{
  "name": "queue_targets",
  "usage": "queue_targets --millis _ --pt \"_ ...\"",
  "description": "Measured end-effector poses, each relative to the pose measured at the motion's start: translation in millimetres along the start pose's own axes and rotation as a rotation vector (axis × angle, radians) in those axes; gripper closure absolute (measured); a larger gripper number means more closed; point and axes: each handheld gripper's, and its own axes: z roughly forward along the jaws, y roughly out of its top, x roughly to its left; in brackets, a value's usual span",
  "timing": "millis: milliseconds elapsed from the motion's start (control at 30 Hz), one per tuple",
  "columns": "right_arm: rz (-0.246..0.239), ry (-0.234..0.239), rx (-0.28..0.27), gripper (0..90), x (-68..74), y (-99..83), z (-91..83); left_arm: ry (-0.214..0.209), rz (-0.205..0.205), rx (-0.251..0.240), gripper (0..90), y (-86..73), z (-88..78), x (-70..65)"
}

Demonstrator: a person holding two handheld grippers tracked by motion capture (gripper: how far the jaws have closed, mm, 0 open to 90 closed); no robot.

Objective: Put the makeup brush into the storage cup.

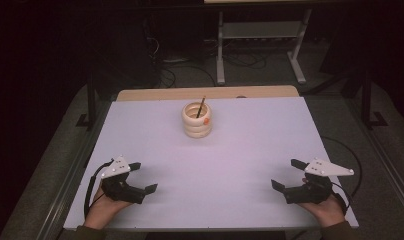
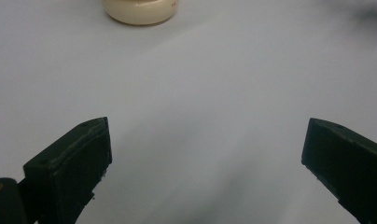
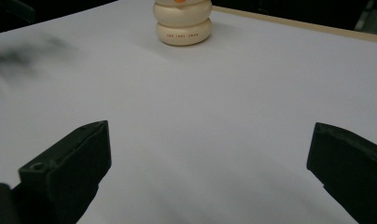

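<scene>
Ringed holder [image 1: 197, 120] toward table's [image 1: 250, 150] far edge – pencil [image 1: 201, 106] inside, left gripper [image 1: 142, 177] near-left, right gripper [image 1: 285, 175] near-right

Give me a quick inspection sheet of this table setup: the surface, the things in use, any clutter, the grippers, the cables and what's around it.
Surface: white rectangular tabletop with a bare wooden strip along its far edge.
Job's things: cream ribbed holder of three stacked rings, upright, at the far middle of the table; a thin dark stick leans inside it; small orange mark on its side.
Clutter: nothing seen.
Grippers: left gripper and right gripper, both black, jaws spread wide and holding nothing, near the front corners.
Cables: black cable loops from the left gripper; another trails from the right.
Surroundings: dark room, grey floor, metal frame legs beyond the table.
</scene>
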Motion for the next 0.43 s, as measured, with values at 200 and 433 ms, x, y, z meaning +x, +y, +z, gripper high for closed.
queue_targets --millis 200,433 --pt "0.002 0.001 0.003 0.0 -0.3 -0.3 0.3 -0.003 -0.004 0.008 1.2 -0.9 1.6 -0.7" --pt "0.006 0.001 0.004 0.0 0.0 -0.6 0.3 -0.006 0.001 0.007 1.2 -0.5 2.4 -1.6"
